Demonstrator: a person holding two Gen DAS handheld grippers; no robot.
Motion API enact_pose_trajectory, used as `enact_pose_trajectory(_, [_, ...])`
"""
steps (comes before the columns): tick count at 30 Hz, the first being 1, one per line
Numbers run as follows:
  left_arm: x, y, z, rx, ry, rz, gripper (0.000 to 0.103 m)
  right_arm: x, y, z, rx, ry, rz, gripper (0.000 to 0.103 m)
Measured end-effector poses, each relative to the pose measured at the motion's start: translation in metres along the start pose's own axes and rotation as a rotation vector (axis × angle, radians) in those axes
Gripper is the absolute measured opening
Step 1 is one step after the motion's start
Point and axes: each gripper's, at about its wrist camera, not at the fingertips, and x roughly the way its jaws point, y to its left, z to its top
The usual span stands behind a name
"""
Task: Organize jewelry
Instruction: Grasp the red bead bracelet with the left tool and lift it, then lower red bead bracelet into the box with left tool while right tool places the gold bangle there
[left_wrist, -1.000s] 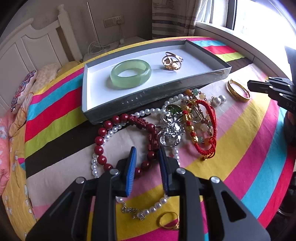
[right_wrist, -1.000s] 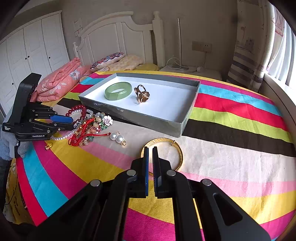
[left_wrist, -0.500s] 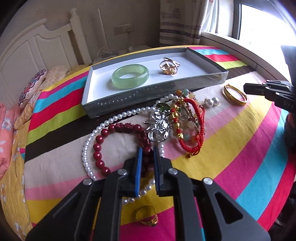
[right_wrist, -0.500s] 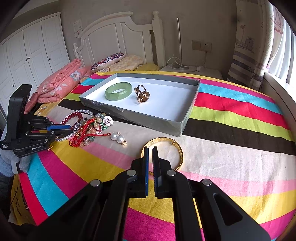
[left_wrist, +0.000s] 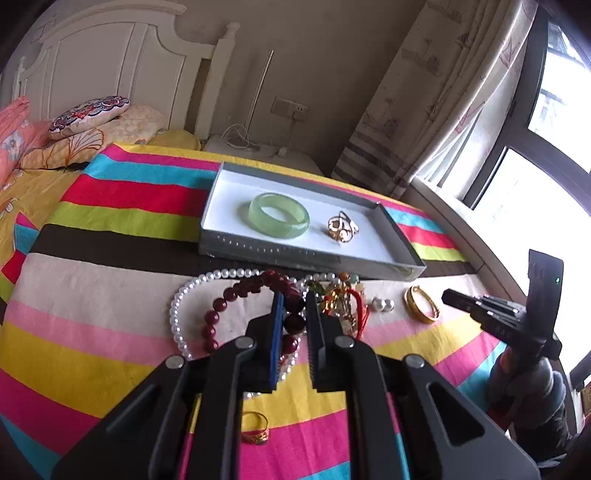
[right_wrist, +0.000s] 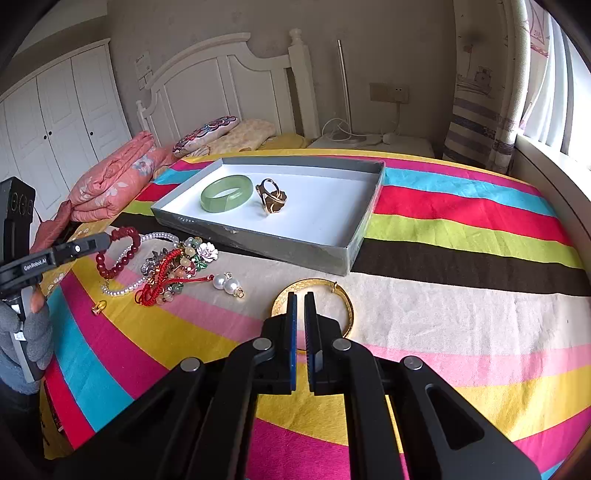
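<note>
The left gripper (left_wrist: 293, 306) is closed on the dark red round-bead bracelet (left_wrist: 243, 299). Its two blue-padded fingers (left_wrist: 276, 332) pinch a few beads on one side of the loop, and that side looks lifted a little. The rest of the loop hangs down toward the striped bed cover (left_wrist: 110, 321).

The bracelet is made of hard, smooth beads on a string. It is probably light, but it is floppy, so it can swing and sag when it is carried. The shiny beads can also slip out of a loose pinch. A good place to hold it is right across one or two beads, with the string between the pads, just as it looks now.

A long white pearl necklace (left_wrist: 177, 314) lies around and under the red beads, touching them. It might catch and come along too. Beside them is a tangled pile of red cord and coloured bead charms (right_wrist: 173, 273).

The flat grey box with a white inside (left_wrist: 399, 236) sits just behind the pile. It already holds a pale green jade bangle (left_wrist: 279, 214) and a gold cut-out ring (left_wrist: 342, 227).

The right gripper (right_wrist: 300, 310) holds nothing; its fingers are almost together. It hovers over the gold bangle (right_wrist: 347, 299) on the cover.
</note>
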Motion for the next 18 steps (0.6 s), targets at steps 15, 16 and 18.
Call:
enact_pose_trajectory(15, [-0.043,-0.036,0.052,0.078,-0.118,-0.018,0.011,-0.026,0.006,0.026,0.012,-0.104,0.041,0.007])
enact_pose_trajectory(16, [-0.043,-0.037,0.055,0.083,-0.117,-0.019,0.011,-0.025,0.007,0.029,0.006,-0.107,0.042,0.007])
enact_pose_trajectory(18, [-0.041,-0.038,0.060,0.095,-0.115,-0.024,0.011,-0.021,0.009,0.035,-0.005,-0.108,0.036,0.007])
